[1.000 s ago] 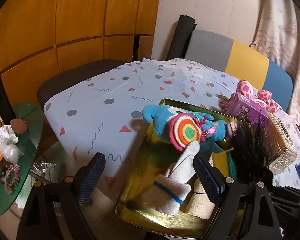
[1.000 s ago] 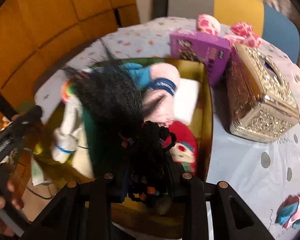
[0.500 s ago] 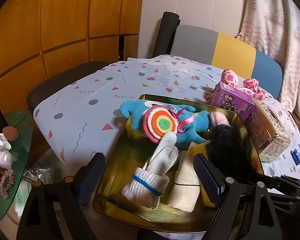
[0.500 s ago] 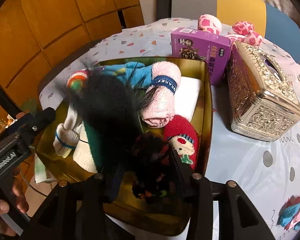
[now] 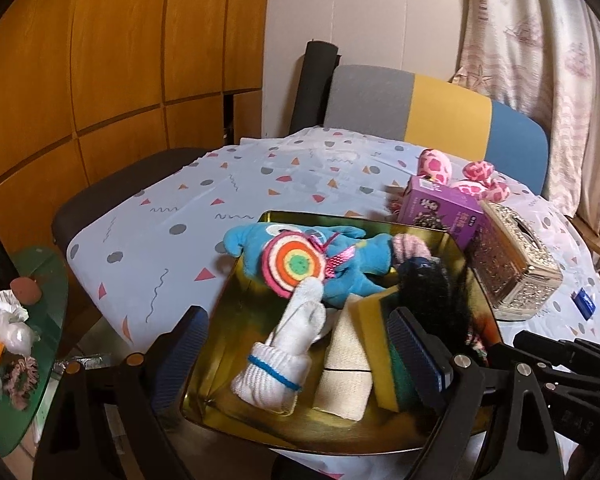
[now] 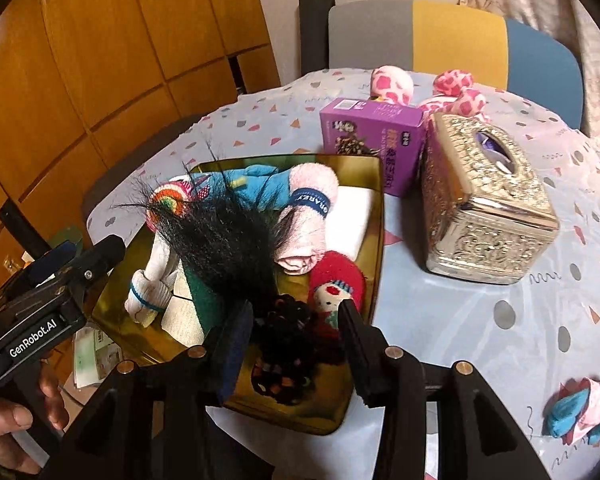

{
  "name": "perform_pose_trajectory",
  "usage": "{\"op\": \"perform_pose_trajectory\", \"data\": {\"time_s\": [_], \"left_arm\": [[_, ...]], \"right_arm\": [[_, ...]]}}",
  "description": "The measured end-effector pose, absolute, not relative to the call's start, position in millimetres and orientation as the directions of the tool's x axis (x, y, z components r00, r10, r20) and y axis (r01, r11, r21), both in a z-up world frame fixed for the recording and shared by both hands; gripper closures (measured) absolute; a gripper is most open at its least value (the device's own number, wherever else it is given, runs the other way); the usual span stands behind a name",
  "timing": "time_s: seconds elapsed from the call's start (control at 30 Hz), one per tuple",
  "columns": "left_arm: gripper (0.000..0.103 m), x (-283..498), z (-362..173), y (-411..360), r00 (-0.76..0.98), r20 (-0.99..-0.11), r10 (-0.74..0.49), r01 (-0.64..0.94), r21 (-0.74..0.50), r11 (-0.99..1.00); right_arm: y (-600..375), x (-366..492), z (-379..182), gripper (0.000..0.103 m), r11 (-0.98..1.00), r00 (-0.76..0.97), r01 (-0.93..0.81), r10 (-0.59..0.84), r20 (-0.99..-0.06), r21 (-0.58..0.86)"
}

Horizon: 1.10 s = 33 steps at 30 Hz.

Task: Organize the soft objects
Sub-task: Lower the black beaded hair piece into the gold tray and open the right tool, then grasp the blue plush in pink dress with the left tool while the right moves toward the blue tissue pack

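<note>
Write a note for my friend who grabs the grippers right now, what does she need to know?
Left gripper: open, empty, above the gold tray.
Right gripper: open, off the black furry toy, which lies in the tray.
Done: blue plush, white sock, pink towel roll, red doll are in the tray.
Left: pink spotted plush and blue-pink cloth lie on the table.

I work in a home living or dining room: wood-panelled wall (image 5: 112,60), floral curtain (image 5: 540,80), a table under a patterned tablecloth (image 5: 220,200), a tricolour upholstered chair (image 6: 452,40), an ornate silver tissue box (image 6: 484,208), and a cluttered glass side table (image 5: 40,300).
</note>
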<state>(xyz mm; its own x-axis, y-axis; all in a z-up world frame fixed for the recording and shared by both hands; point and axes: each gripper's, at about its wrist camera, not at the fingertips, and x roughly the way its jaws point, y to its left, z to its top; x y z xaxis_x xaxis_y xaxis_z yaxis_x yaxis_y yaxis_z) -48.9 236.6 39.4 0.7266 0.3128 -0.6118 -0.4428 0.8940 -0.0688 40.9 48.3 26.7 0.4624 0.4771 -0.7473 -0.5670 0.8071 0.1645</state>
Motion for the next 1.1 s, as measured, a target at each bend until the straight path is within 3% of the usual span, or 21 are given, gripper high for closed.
{"op": "perform_pose_trajectory", "data": {"time_s": [0.5,1.1], "left_arm": [[0.011,-47.0,52.4,200.7,0.769,-0.582,0.266,-0.353,-0.039,0.935],[0.011,-8.2,57.2,113.6,0.801,-0.587,0.122,-0.108,0.058,0.992]], "right_arm": [[0.9,45.8,38.1,0.058,0.858,0.538,-0.475,0.459,-0.707,0.196],[-97.0,68.8,51.8,0.058,0.952,0.674,-0.267,0.297,-0.676,0.152]]}}
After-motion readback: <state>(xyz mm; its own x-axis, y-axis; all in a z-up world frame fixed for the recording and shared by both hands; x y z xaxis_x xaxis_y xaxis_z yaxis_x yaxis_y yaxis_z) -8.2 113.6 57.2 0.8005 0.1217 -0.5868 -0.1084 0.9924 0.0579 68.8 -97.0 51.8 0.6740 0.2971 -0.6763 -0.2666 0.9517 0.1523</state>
